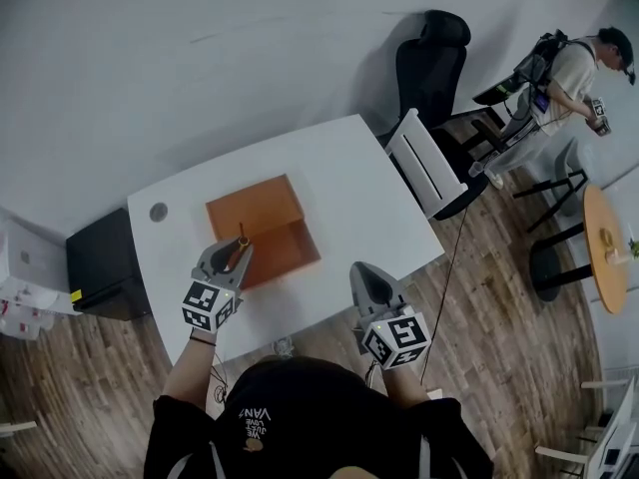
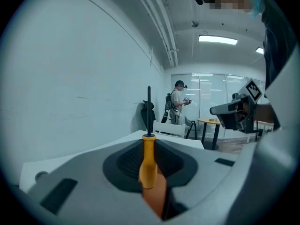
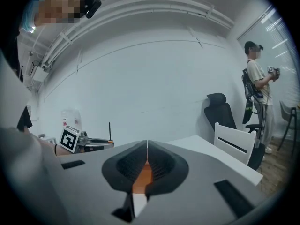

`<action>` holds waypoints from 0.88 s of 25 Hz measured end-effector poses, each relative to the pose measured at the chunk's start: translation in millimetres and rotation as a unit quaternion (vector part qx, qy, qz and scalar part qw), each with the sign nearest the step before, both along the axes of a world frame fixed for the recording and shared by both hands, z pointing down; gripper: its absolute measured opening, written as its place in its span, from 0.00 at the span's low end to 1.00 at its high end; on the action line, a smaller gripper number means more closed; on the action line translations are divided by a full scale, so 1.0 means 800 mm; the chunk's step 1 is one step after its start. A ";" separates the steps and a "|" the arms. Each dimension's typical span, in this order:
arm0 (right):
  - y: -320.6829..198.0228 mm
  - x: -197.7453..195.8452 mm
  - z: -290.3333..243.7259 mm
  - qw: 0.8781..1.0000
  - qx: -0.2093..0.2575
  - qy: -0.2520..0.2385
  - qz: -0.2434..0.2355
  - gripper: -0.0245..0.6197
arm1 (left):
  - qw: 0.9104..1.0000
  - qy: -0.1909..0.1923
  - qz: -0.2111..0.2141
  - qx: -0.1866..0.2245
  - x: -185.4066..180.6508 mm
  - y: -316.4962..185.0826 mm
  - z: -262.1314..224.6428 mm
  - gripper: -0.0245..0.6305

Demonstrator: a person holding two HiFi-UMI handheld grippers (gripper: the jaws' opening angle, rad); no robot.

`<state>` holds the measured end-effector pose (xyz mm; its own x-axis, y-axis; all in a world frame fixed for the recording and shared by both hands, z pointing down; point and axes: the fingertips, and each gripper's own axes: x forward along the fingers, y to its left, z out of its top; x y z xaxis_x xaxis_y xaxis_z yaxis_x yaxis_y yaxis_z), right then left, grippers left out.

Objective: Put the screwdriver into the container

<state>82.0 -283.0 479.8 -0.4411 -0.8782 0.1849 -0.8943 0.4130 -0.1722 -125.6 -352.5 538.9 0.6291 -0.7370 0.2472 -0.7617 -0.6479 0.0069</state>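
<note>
While the left gripper (image 1: 238, 254) hovers over the near left edge of the orange container (image 1: 268, 211), its jaws stand partly apart and clamp the orange handle of the screwdriver (image 1: 241, 239); in the left gripper view the handle (image 2: 148, 162) sits pinched between the dark pads, and the thin dark shaft sticks out past the tips; the tool is clear of the container floor as far as the head view shows. The container lies open-topped near the middle of the white table (image 1: 349, 168); a small grey disc (image 1: 159, 212) rests by the table's far left corner. The right gripper (image 1: 365, 269) hangs over the near right edge of the table, well apart from the container; its jaws (image 3: 147, 146) are pressed together with nothing between them. A white chair (image 1: 419, 163) stands just beside the table's far right edge.
</note>
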 end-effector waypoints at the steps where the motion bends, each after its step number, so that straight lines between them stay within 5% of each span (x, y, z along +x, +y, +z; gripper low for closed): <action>1: 0.000 -0.001 0.000 1.000 0.000 0.000 -0.002 0.06 | 1.000 -0.001 0.001 -0.007 0.001 -0.001 0.006 0.15; 22: 0.002 -0.004 0.015 1.000 -0.017 -0.002 -0.006 0.06 | 0.978 -0.145 0.078 -0.127 0.025 -0.025 0.127 0.15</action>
<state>79.1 -281.1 491.6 -0.4518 -0.8664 0.2128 -0.8889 0.4169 -0.1896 -105.3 -372.3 640.1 0.6053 -0.5298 0.5941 -0.6475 -0.7618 -0.0196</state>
